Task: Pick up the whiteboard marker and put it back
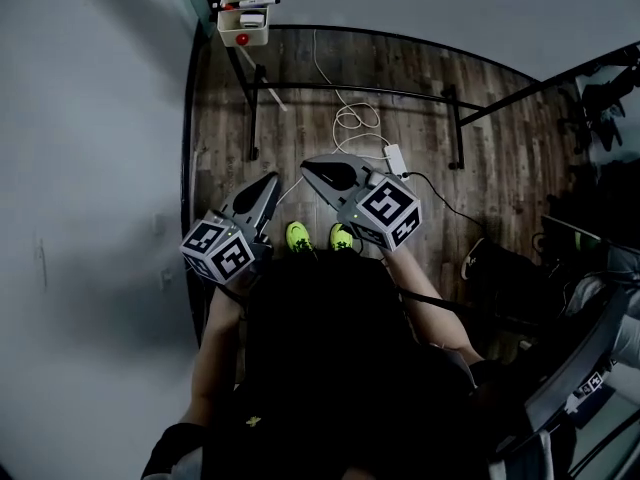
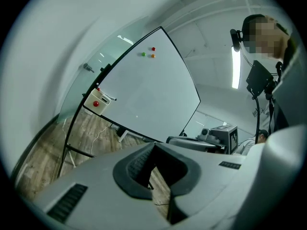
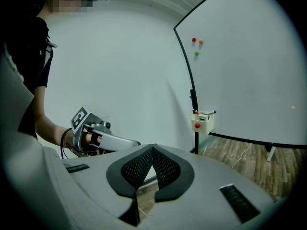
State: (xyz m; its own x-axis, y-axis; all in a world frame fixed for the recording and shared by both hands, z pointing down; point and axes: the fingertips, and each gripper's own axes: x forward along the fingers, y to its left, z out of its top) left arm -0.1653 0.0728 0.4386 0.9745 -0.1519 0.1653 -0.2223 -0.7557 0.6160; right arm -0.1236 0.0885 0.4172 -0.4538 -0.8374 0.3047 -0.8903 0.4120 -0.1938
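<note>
A small white holder box [image 1: 243, 25] with a red button hangs on the whiteboard's frame, far ahead of me. A whiteboard marker [image 1: 247, 4] lies across its top. The right gripper view shows the same box [image 3: 202, 122] and marker [image 3: 210, 113] on the board's left post, and the left gripper view shows the box [image 2: 95, 100] at the lower left edge of the board. My left gripper [image 1: 272, 180] and right gripper [image 1: 308, 165] hover side by side above the floor, well short of the box. Both are shut and hold nothing; the tips meet in the left gripper [image 2: 154, 146] and right gripper [image 3: 153, 147] views.
The whiteboard [image 2: 144, 95] stands on a black frame with legs [image 1: 455, 128] on a wooden floor. A white cable and power strip [image 1: 393, 158] lie on the floor ahead. Three coloured magnets [image 3: 196, 46] sit high on the board. Dark equipment [image 1: 590, 258] crowds the right side.
</note>
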